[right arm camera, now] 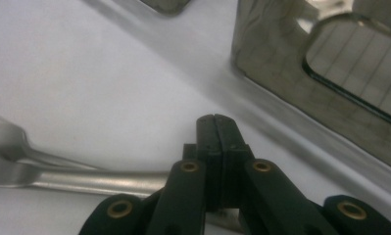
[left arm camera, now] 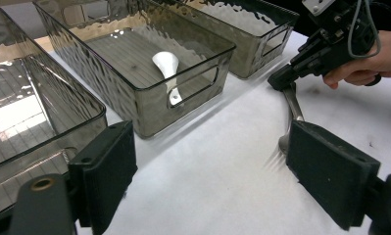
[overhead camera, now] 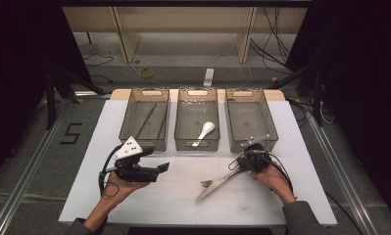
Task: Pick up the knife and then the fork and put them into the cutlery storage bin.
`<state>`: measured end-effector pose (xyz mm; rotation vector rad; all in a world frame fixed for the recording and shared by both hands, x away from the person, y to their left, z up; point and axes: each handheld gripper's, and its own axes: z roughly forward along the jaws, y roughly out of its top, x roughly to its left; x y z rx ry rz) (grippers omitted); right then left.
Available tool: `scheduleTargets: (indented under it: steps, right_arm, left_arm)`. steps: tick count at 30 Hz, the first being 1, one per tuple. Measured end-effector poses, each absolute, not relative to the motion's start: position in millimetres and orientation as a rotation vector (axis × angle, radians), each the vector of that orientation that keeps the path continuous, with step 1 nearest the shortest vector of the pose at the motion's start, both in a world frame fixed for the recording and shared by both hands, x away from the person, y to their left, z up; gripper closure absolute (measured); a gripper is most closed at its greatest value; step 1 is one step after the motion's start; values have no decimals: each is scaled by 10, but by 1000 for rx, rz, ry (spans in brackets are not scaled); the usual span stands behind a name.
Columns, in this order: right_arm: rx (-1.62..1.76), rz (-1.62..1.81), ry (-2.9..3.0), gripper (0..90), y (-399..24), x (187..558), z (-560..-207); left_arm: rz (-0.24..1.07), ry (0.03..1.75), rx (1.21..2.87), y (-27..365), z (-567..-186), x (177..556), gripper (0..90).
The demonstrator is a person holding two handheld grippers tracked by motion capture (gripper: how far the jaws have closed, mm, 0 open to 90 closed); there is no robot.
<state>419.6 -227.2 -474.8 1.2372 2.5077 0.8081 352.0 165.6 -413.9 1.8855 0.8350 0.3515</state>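
A metal fork and a knife lie side by side on the white table, handles pointing toward my right gripper. Its jaws are shut, pad against pad, with the tip resting just over a metal handle and nothing seen between the pads. From the left gripper view, the right gripper touches the top end of that handle. My left gripper hovers at the left, its jaws wide open and empty.
Three smoky plastic bins stand in a row at the back: the left bin holds dark chopsticks, the middle bin a white spoon, and the right bin sits just behind my right gripper.
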Motion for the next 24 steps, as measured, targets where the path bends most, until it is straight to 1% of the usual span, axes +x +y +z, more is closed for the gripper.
scheduleTargets:
  steps: [16,24]
  right_arm:
    - [1309,762,2547,900,-2343,4084,-4712]
    - [1329,747,2556,900,-2385,3929,-4699]
  left_arm:
    - [350,836,1888,1653,-4138,3521,184]
    - [348,838,1886,1647,-4138,3518,184]
